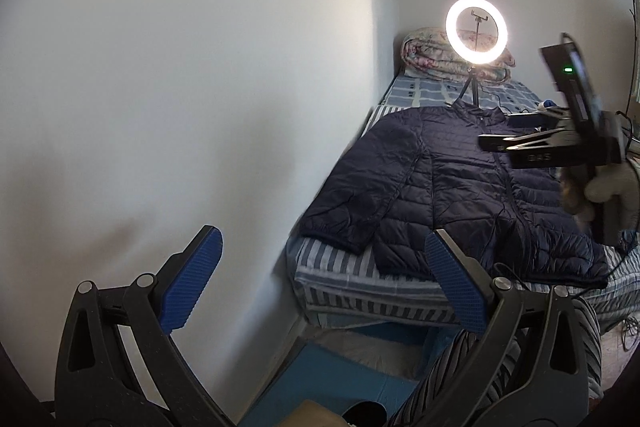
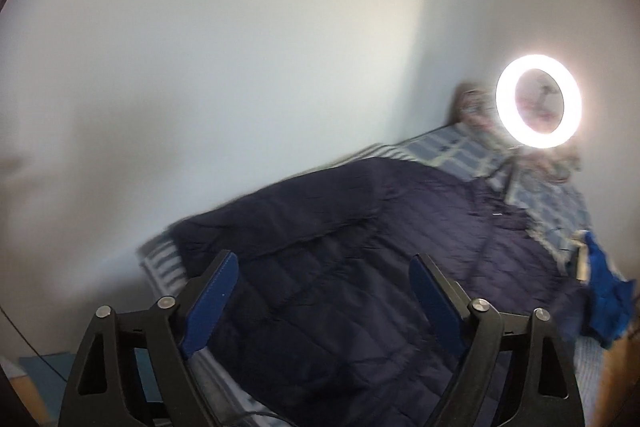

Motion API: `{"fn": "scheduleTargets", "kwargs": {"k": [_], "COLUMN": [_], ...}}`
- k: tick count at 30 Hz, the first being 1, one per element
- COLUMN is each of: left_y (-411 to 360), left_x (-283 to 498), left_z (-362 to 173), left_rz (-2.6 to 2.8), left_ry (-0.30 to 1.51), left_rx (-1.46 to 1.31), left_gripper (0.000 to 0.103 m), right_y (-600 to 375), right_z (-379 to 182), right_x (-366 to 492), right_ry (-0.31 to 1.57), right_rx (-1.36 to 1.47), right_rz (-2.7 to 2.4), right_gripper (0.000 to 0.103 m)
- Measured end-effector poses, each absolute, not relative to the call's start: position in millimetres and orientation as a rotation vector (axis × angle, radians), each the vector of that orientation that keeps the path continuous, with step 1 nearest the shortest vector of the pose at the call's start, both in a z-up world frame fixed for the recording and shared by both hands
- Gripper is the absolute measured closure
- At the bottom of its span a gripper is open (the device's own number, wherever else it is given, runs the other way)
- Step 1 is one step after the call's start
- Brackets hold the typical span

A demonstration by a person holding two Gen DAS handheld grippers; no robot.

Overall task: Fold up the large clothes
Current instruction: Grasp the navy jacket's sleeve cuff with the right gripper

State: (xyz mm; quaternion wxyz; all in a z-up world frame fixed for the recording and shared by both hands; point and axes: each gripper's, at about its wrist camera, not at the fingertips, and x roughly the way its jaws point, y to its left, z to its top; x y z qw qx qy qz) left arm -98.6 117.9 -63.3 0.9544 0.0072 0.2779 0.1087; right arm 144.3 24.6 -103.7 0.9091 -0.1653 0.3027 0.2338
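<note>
A navy quilted puffer jacket (image 1: 448, 183) lies spread flat, front up, on a striped bed (image 1: 344, 275), with one sleeve along the wall side. My left gripper (image 1: 320, 275) is open and empty, held off the foot of the bed, short of the jacket's hem. My right gripper (image 2: 320, 291) is open and empty, hovering above the jacket (image 2: 360, 247). In the left wrist view the right gripper (image 1: 496, 143) shows side-on above the jacket's right side, held by a gloved hand.
A lit ring light on a tripod (image 1: 476, 31) stands on the bed beyond the collar, before a rolled floral quilt (image 1: 428, 57). A white wall (image 1: 180, 87) runs along the bed's left. A blue cloth (image 2: 608, 299) lies at the bed's right edge. Cables trail there.
</note>
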Motion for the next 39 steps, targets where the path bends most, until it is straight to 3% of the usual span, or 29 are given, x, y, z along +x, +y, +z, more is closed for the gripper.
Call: {"fn": "scheduleTargets", "kwargs": {"k": [9,22,34,37,39], "left_y": [122.9,135.6,147.2,147.4,146.7], "left_x": [-91.9,-68.7,-52.8,-52.5,-50.2], "left_z": [-77.0,-107.9,-121.6,-121.2,-121.1], "left_rz": [0.200,0.209,0.221,0.223,0.224], "left_ry": [0.612,0.729,0.755,0.748,0.743], "left_rx": [-0.038,-0.123,-0.144,-0.138,-0.138], "left_gripper": [0.003,0.003,0.003,0.003,0.003], "right_y": [125.6,213.4,254.9,256.7,254.6], "right_z": [-175.6,-289.0,-339.3,-342.2,-339.8], "right_x": [179.8,209.6,205.3,206.4,208.3], "right_ry": [0.798,1.039,1.058,1.072,1.075], "right_rx": [-0.444,-0.546,-0.733,-0.720,-0.714], "right_rz": [0.745,0.865,0.855,0.868,0.877], "right_gripper": [0.041,0.044,0.044,0.057,0.074]}}
